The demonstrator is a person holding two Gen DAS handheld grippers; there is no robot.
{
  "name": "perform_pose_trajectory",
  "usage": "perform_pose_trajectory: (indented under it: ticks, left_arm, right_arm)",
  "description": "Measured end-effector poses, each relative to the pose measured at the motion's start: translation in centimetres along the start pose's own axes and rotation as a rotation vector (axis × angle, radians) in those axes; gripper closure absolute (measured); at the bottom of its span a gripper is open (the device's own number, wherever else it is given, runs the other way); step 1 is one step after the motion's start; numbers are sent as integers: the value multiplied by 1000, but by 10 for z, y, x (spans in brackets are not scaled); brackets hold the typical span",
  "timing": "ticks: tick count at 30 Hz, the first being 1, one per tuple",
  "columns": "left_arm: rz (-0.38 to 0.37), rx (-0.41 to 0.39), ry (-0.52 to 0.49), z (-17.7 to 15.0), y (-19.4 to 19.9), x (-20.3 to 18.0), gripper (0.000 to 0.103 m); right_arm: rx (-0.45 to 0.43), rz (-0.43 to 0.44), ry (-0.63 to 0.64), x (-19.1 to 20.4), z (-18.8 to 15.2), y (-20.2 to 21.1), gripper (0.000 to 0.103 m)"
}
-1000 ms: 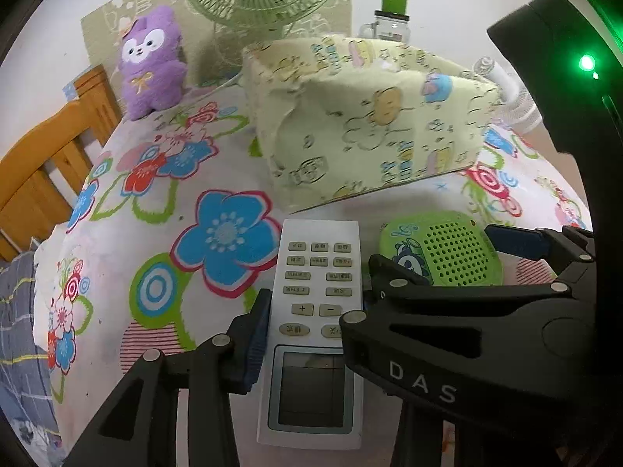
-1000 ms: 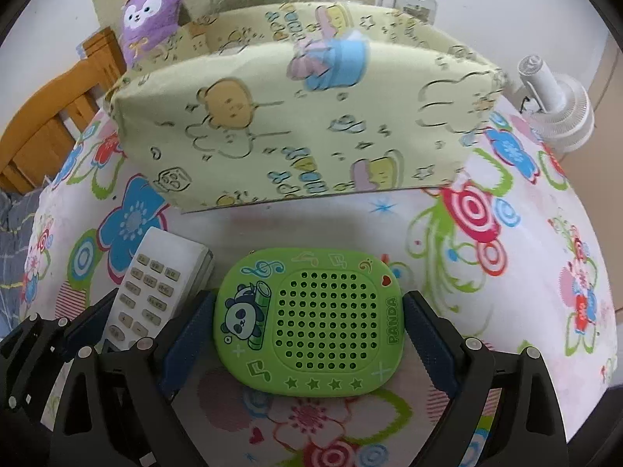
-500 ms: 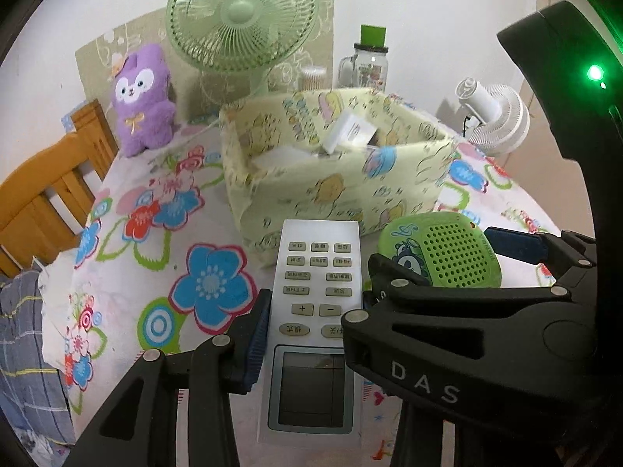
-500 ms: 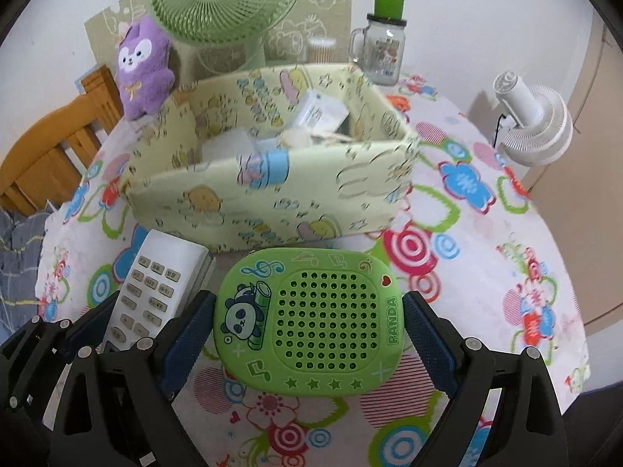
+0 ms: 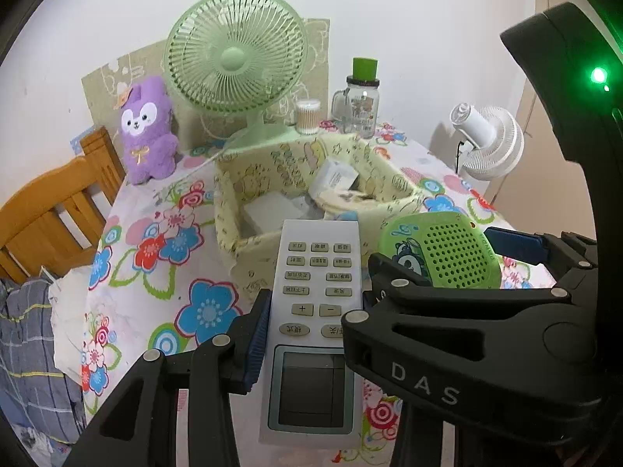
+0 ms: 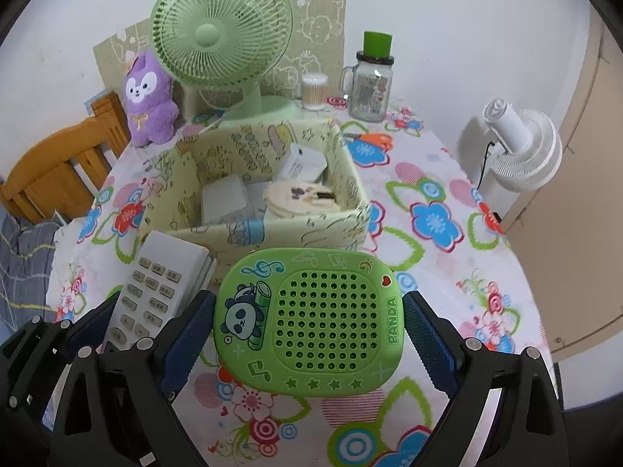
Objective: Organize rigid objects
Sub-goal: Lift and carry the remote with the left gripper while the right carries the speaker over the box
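While both sets of tongs hang above the flowered bench [image 6: 440,179], each carries 1 rigid item clear of the cloth. The white remote control [image 5: 317,299] sits lengthwise in the left tongs [image 5: 311,329], blue pads clamped on its long edges, buttons and screen facing up. Just to its right, the green panda speaker [image 6: 311,321] is clamped across its width by the right tongs [image 6: 307,334], jaws spread wide, blue pads pressing both short sides. In the right wrist view the remote control [image 6: 159,284] shows beside the speaker, near but apart.

Beyond both items stands the yellow fabric box [image 6: 311,229], open at the top, holding a white adapter [image 6: 300,163], a flat white block [image 6: 226,198] and a round cream item [image 6: 300,196]. Behind the box are a green desk fan [image 6: 222,35], a purple plush toy [image 6: 150,97], a cotton-swab tub [image 6: 313,91] and a glass mug with a green lid [image 6: 372,78]. At the bench's right edge is a white fan [image 6: 521,148]; at the left, a wooden chair [image 6: 58,163].
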State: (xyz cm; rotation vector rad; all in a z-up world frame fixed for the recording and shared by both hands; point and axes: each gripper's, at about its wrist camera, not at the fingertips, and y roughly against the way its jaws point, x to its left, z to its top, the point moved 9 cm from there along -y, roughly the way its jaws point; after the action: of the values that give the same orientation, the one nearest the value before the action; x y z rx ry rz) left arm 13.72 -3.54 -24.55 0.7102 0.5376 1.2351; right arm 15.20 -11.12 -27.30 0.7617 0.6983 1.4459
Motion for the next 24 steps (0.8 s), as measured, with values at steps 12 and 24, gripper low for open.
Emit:
perform_pose_trajectory:
  ticks: [12, 24]
  left_arm:
    - [20, -49, -3, 37, 19, -12, 57]
    - [52, -54, 36, 58, 10, -5, 57]
  right_arm:
    - [-59, 11, 5, -16, 36, 27, 8]
    - [-72, 42, 44, -14, 61, 19, 8]
